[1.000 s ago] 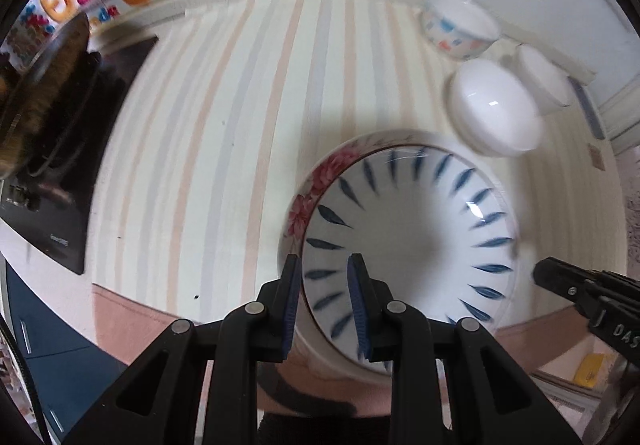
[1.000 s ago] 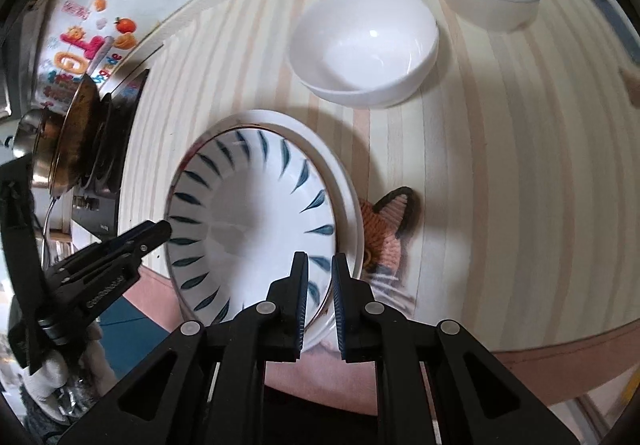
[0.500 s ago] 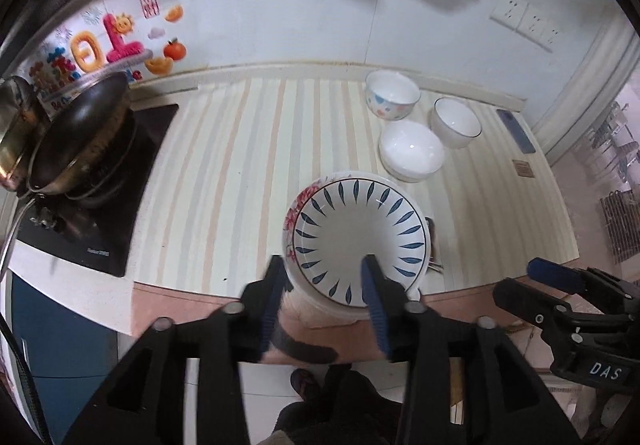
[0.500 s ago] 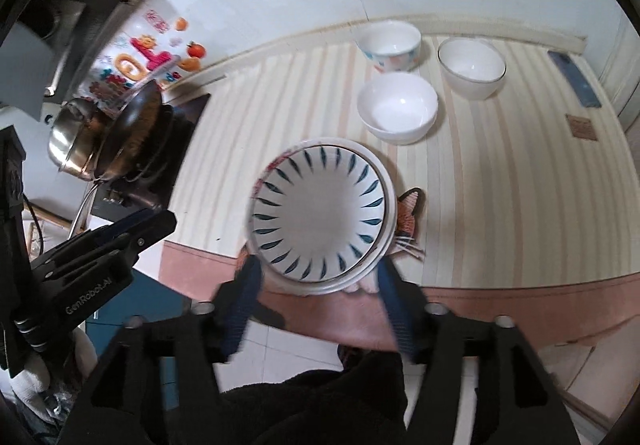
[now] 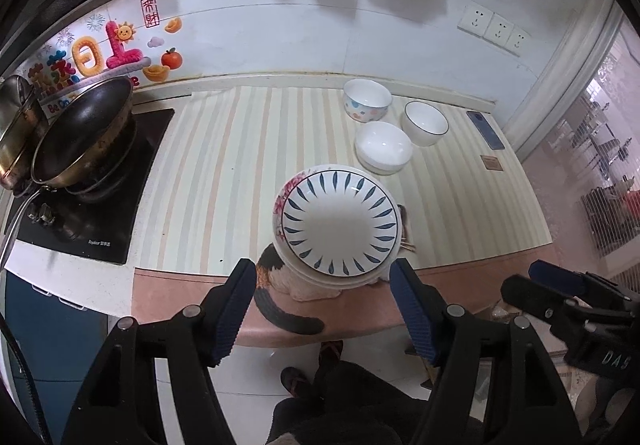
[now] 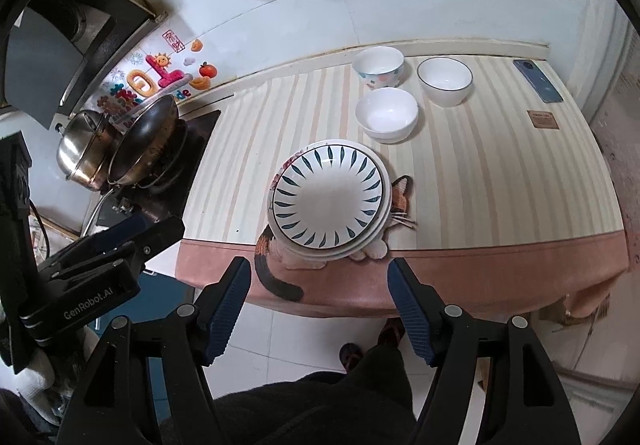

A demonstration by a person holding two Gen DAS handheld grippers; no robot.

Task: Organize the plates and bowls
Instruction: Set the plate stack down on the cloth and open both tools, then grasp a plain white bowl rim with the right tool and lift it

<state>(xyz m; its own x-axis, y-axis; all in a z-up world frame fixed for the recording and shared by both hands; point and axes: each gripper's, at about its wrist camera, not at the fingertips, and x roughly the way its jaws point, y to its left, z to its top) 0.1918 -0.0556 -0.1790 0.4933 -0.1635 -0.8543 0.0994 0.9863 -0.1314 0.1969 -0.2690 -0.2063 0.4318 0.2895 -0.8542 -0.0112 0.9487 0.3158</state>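
Observation:
A blue-leaf plate (image 5: 340, 223) (image 6: 330, 197) lies on top of a floral-rimmed plate (image 5: 280, 201) near the counter's front edge. Behind it stand three bowls: a dotted one (image 5: 367, 100) (image 6: 378, 67), a plain white one (image 5: 384, 147) (image 6: 387, 113) and a dark-rimmed white one (image 5: 425, 123) (image 6: 444, 81). My left gripper (image 5: 323, 264) hangs high above and in front of the stack, its jaws opening with nothing between them. My right gripper (image 6: 318, 262) is beside it, open and empty too.
A cat-shaped mat (image 5: 276, 273) lies under the plates. A wok (image 5: 84, 133) sits on the black cooktop (image 5: 100, 229) at left beside a steel pot (image 6: 82, 153). At back right are a phone (image 6: 538, 79) and a small brown coaster (image 6: 542, 119). A person's legs and slippers (image 5: 296, 377) show below.
Both grippers were shut on the blue-leaf plate's rim. They have let go, opened wide and drawn up and back from the counter, so the whole countertop is now in view.

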